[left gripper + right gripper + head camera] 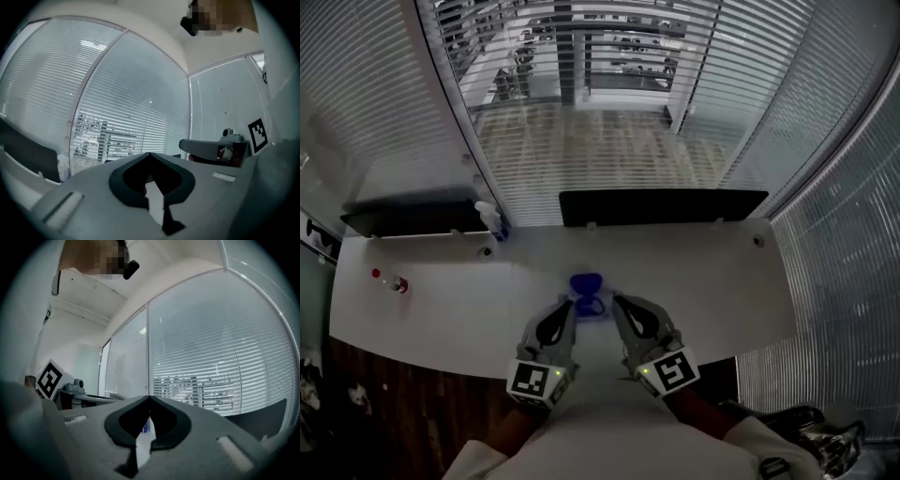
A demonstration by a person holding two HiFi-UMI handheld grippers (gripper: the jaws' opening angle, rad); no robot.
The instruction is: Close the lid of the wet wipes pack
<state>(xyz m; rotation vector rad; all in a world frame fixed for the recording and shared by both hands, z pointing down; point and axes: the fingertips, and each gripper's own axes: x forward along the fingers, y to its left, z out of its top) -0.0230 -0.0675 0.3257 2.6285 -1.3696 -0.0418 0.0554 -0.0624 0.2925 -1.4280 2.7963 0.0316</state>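
The wet wipes pack (587, 292) is a small blue thing on the white table (469, 300), just beyond both grippers. Its rounded blue top stands up; whether that is the lid is too small to tell. My left gripper (574, 303) points at its left side and my right gripper (617, 301) at its right side, both level and close to it. In the left gripper view the jaws (150, 154) meet at their tips with nothing between them. The right gripper (149, 398) is shut too, and a blue sliver of the pack (146, 426) shows through the gap behind its tips.
A long black panel (661, 206) and a second one (408, 217) stand along the table's far edge under the blinds. A spray bottle (492, 220) is at the back left, small red items (397, 284) at the far left. The table's front edge (441, 361) curves below my hands.
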